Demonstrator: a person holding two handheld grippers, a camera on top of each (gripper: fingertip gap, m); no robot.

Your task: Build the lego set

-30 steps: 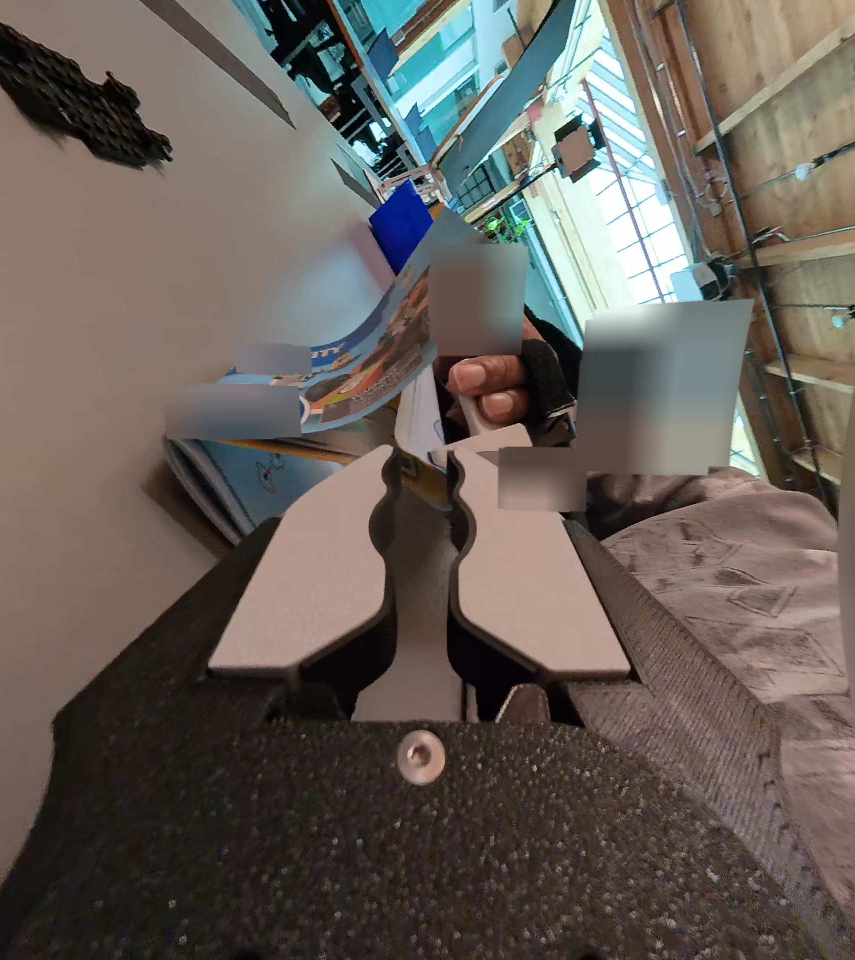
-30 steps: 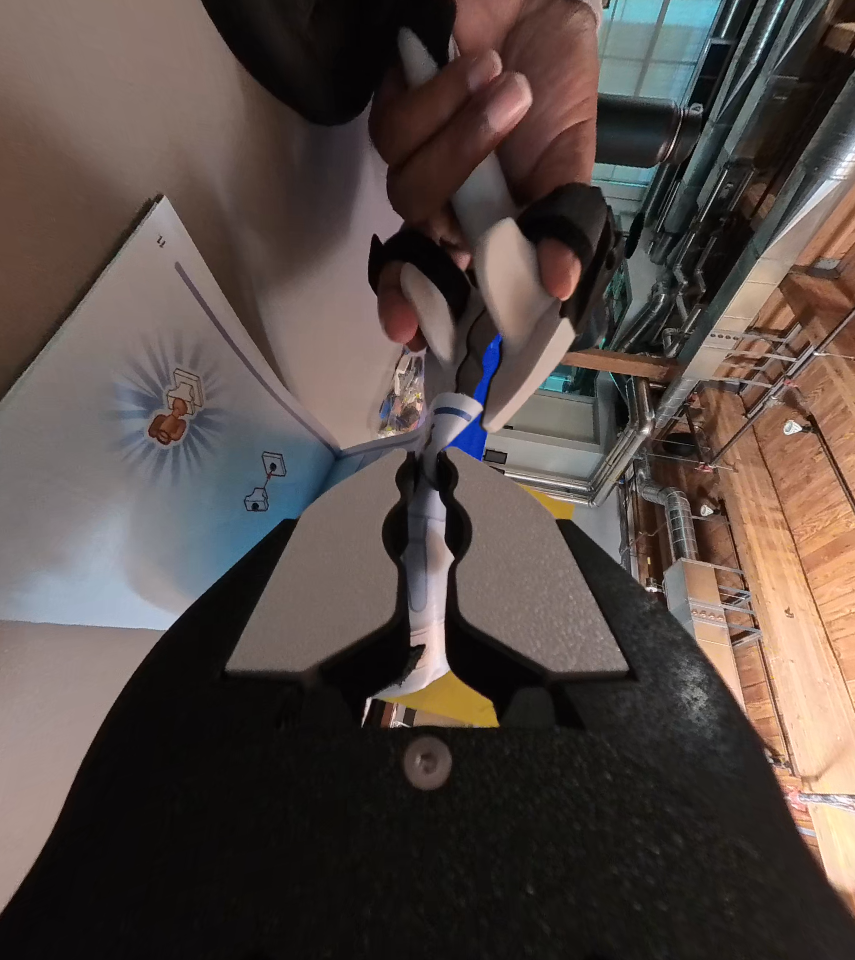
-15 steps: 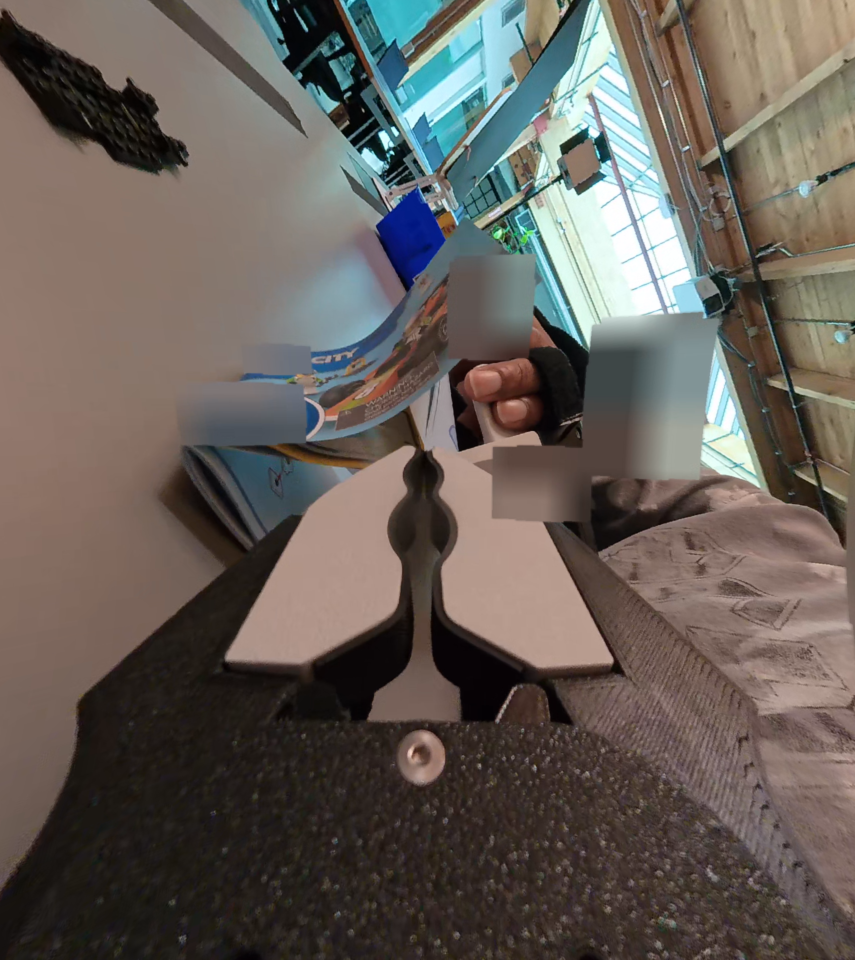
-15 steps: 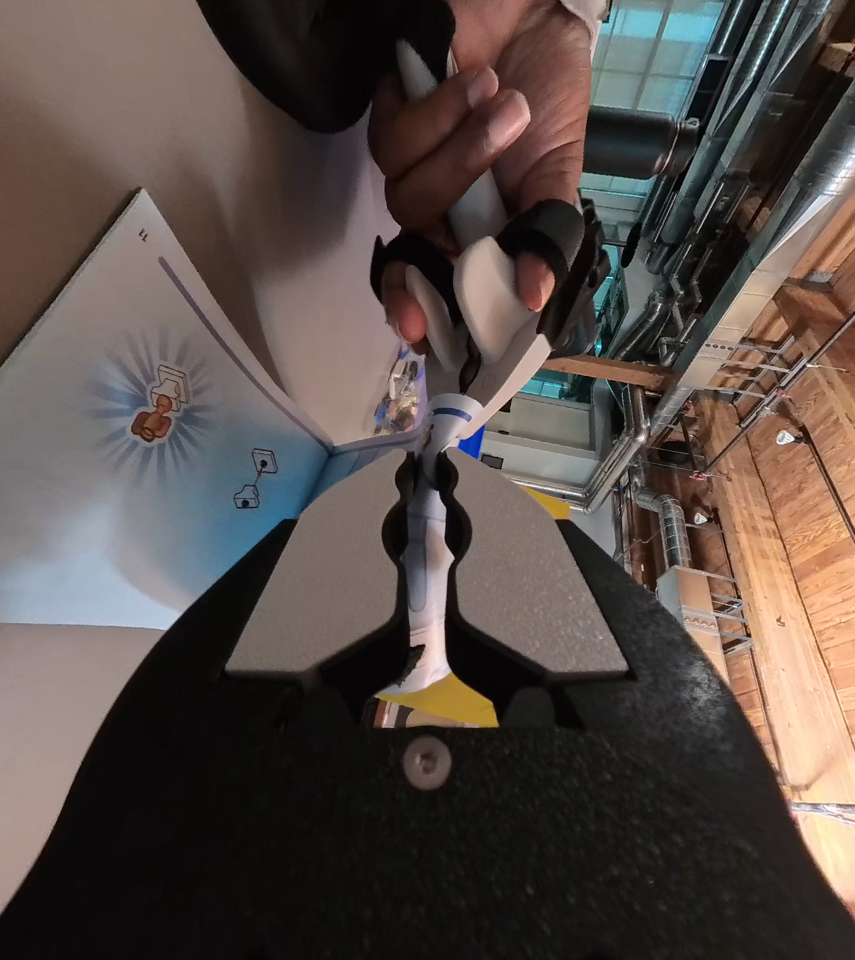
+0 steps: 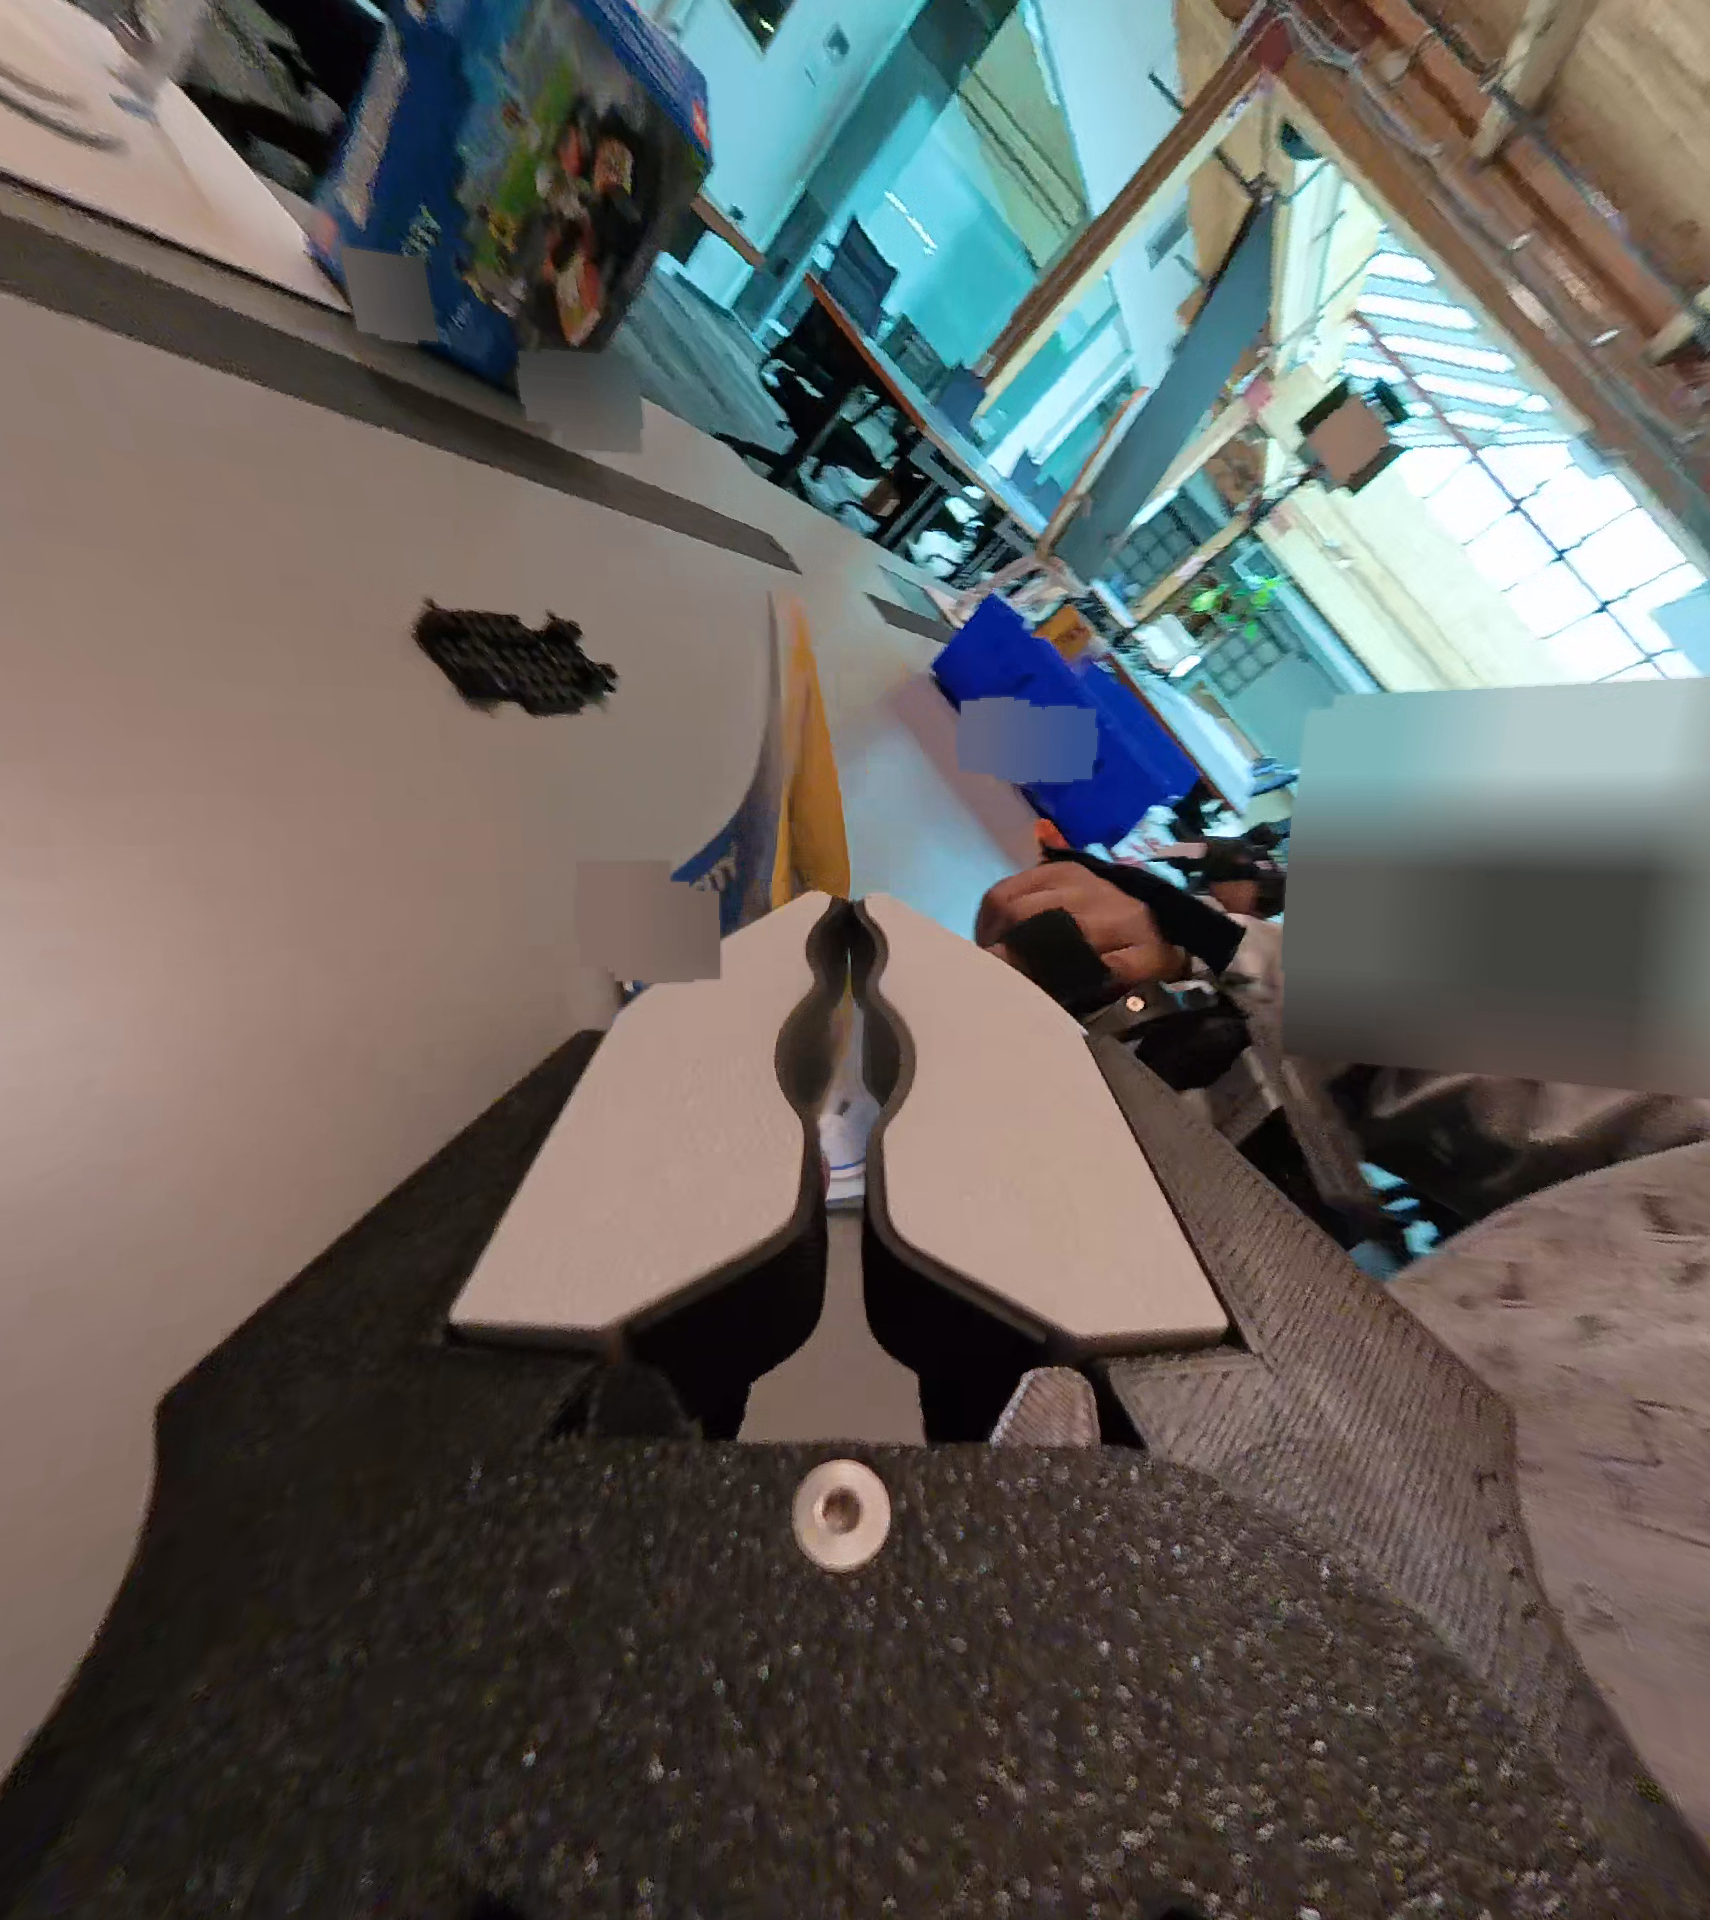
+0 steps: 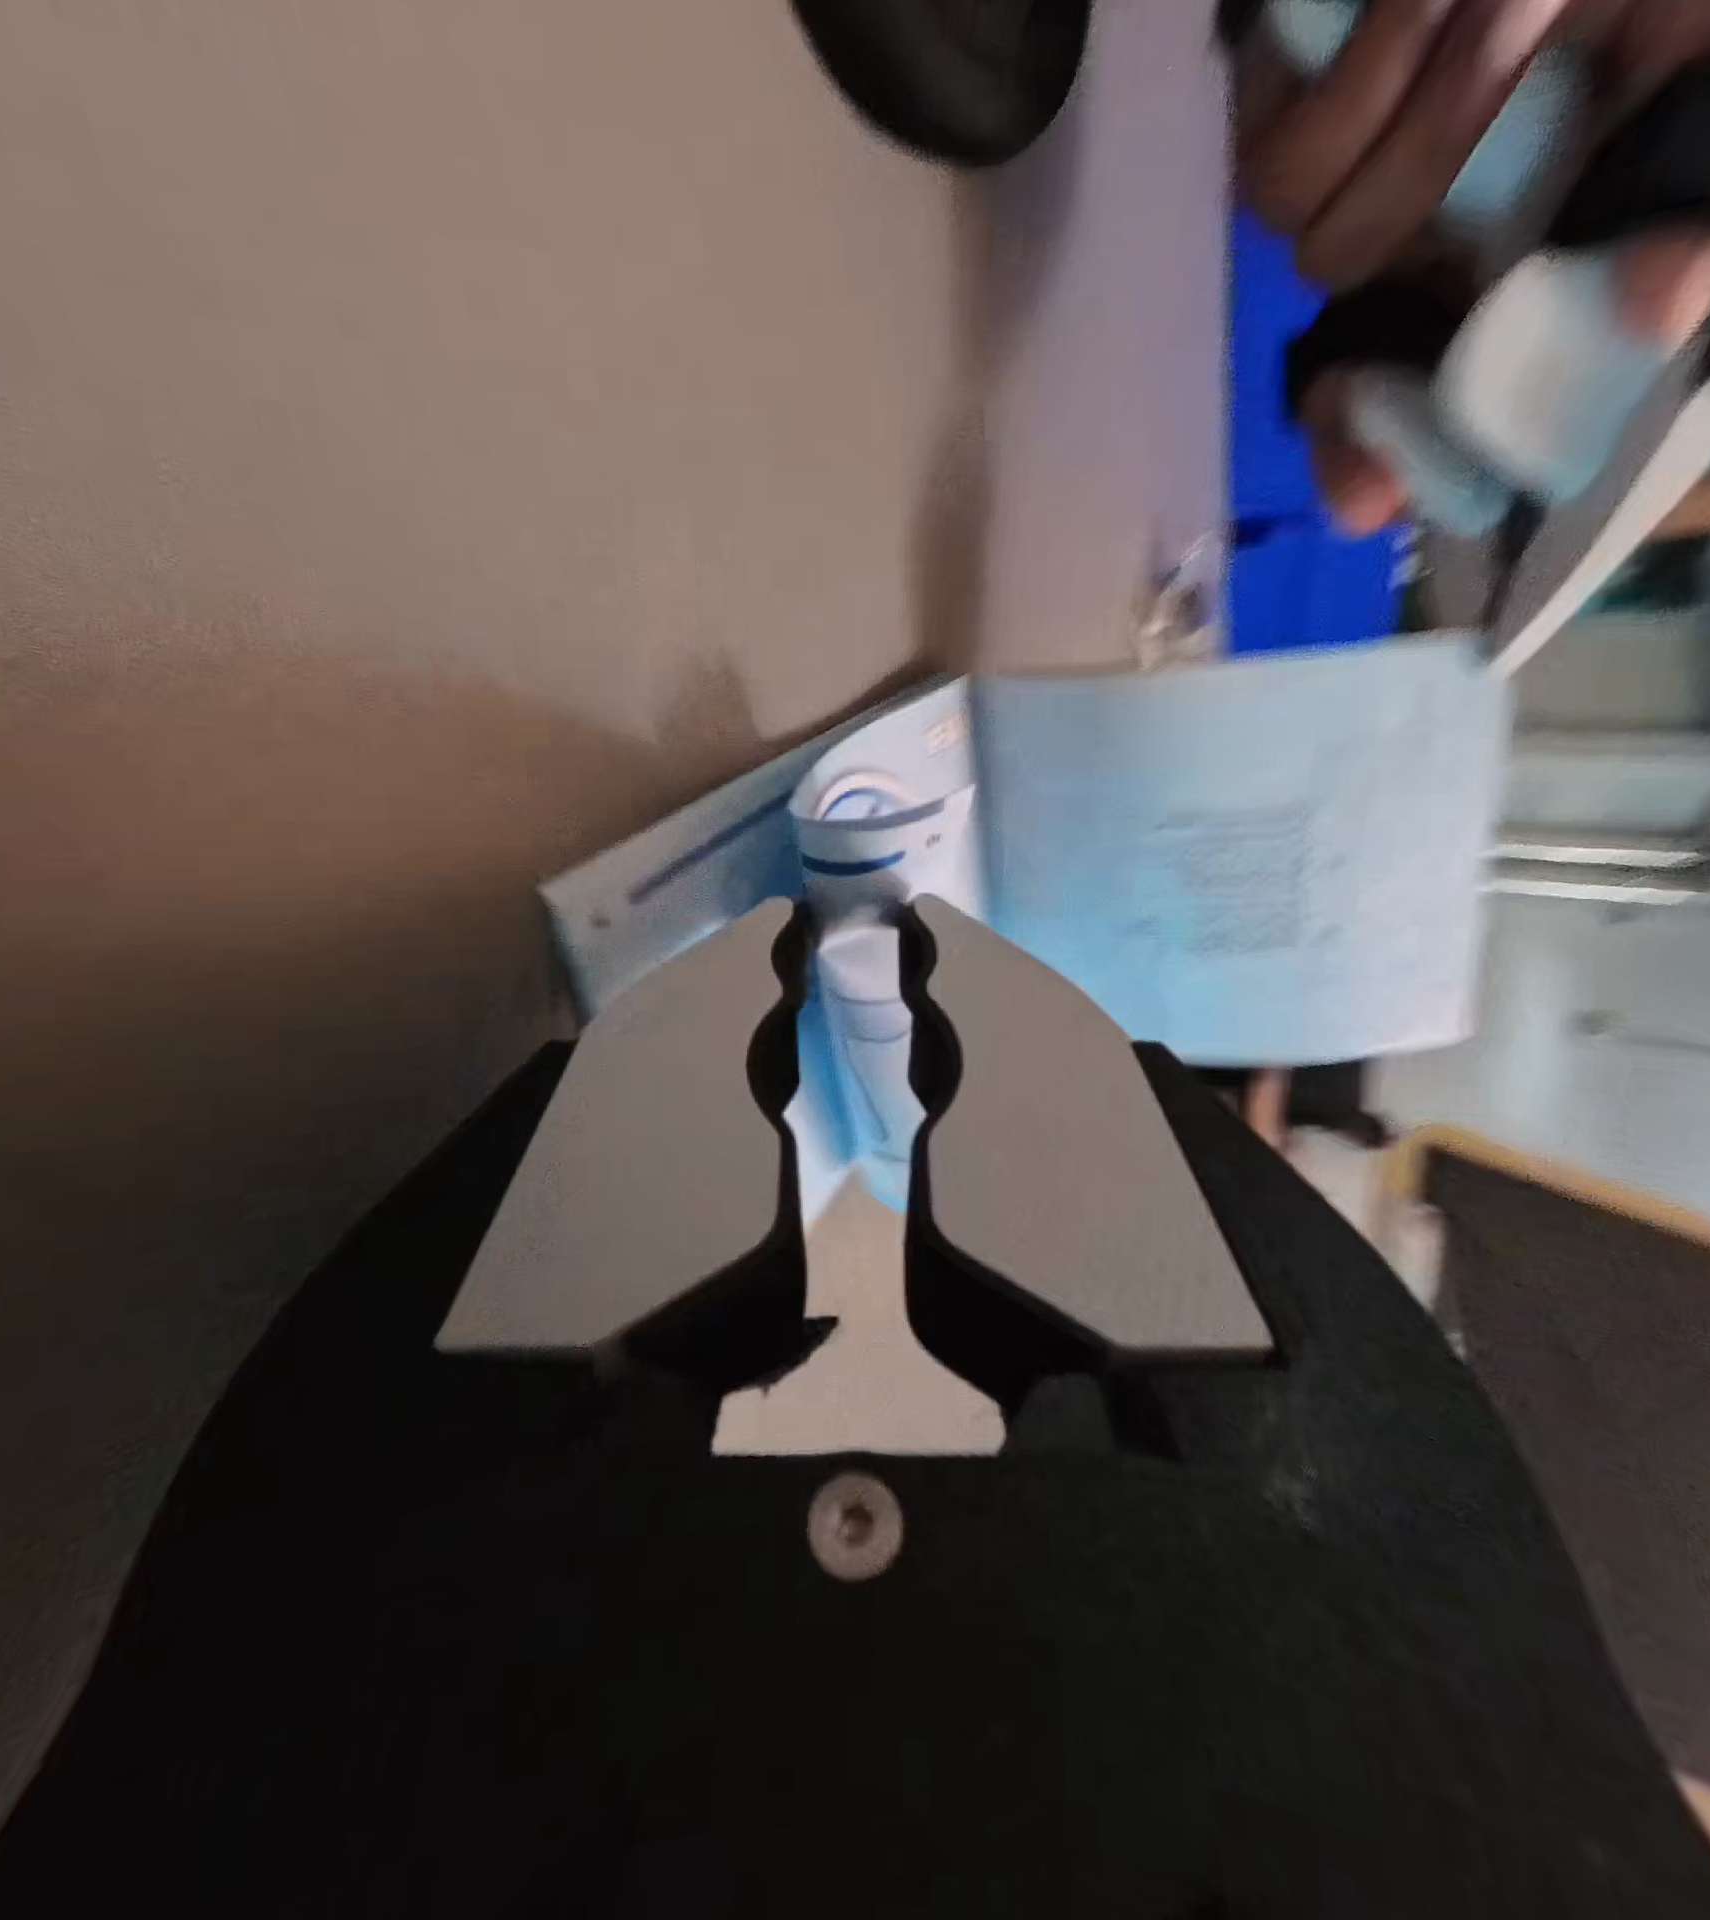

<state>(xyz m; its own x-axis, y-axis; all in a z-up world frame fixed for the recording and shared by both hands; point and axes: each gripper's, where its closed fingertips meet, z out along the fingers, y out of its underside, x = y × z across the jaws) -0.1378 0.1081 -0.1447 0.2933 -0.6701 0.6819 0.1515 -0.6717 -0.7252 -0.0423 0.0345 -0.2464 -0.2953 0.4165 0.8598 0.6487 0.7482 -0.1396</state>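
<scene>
The left gripper (image 5: 849,914), with its two pale grey flat fingers (image 5: 664,1153) on a black speckled body, has its tips pinched together on the edge of a thin blue, white and yellow paper instruction booklet (image 5: 797,790). That booklet stands edge-on just above the fingertips at the centre of the left wrist view. To the upper left of it, a flat black studded lego plate (image 5: 516,663) lies alone on the pale grey tabletop (image 5: 207,831), well apart from the booklet. Further up, at the top of the frame, a blue cardboard lego box (image 5: 508,177) with a colourful picture sits near a dark seam in the table. Right of centre a blue bin (image 5: 1069,686) stands at the far end of the table, and just below it the person's hand (image 5: 1079,935), strapped in black, holds the other tool.

In the right wrist view everything is motion-blurred. The right gripper (image 6: 856,914) has a narrow gap between its tips, and a curled light blue page of the booklet (image 6: 856,997) runs through that gap; I cannot tell whether the tips actually press the paper. A larger page spreads out to the right of the tips. In the upper right corner a hand (image 6: 1402,187) grips the left gripper's pale handle, its tip meeting the page's far corner.
</scene>
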